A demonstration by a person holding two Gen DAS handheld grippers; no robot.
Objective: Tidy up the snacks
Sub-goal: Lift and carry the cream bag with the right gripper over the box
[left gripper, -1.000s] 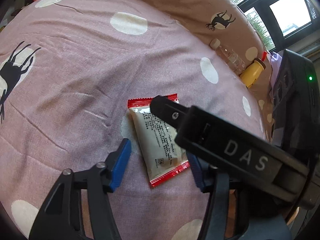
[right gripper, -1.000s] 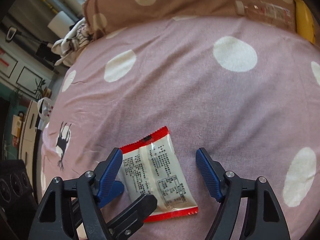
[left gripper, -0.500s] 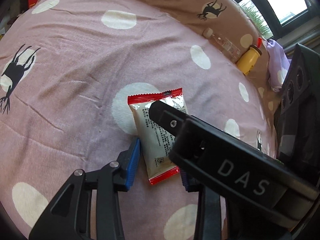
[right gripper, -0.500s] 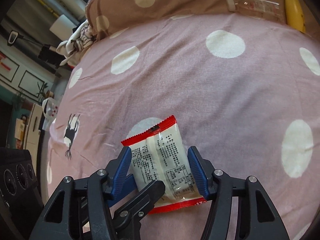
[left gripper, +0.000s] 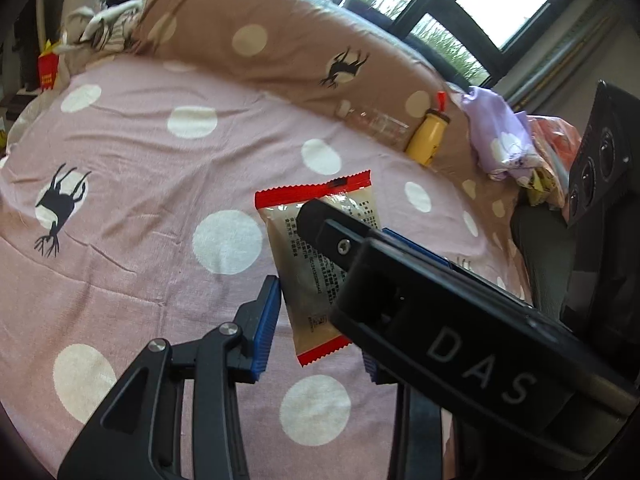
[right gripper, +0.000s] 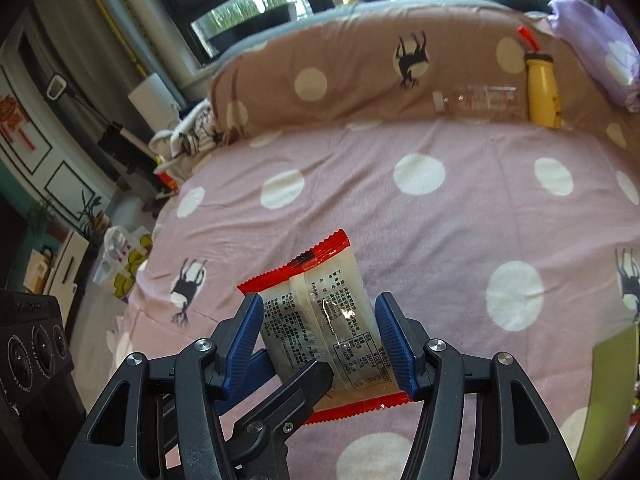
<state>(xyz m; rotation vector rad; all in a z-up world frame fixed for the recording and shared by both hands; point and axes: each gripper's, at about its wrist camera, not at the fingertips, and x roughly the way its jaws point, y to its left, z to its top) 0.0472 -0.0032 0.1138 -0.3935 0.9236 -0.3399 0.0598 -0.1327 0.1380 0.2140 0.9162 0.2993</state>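
Note:
A beige snack packet with red sealed ends [left gripper: 298,240] hangs in the air above the pink polka-dot bedspread [left gripper: 132,152]. My left gripper [left gripper: 316,328] is shut on its lower part, the left blue pad [left gripper: 264,324] pressing the packet's edge. The other pad is mostly hidden behind the right gripper's black finger [left gripper: 400,300], which crosses this view. In the right wrist view my right gripper [right gripper: 318,320] is shut on the same packet [right gripper: 320,312], a blue pad on each long side. A left gripper finger [right gripper: 296,392] lies across the packet's near end.
A brown dotted pillow [right gripper: 360,76] runs along the far side of the bed. A yellow bottle [right gripper: 542,88] and a clear bottle [right gripper: 476,100] lie against it. Purple cloth [left gripper: 500,136] sits at the right, a red carton [left gripper: 47,68] at the far left.
Both grippers closed on the packet, which lay flat on the bedspread, and lifted it clear. Both views rose and now take in the pillow and windows.

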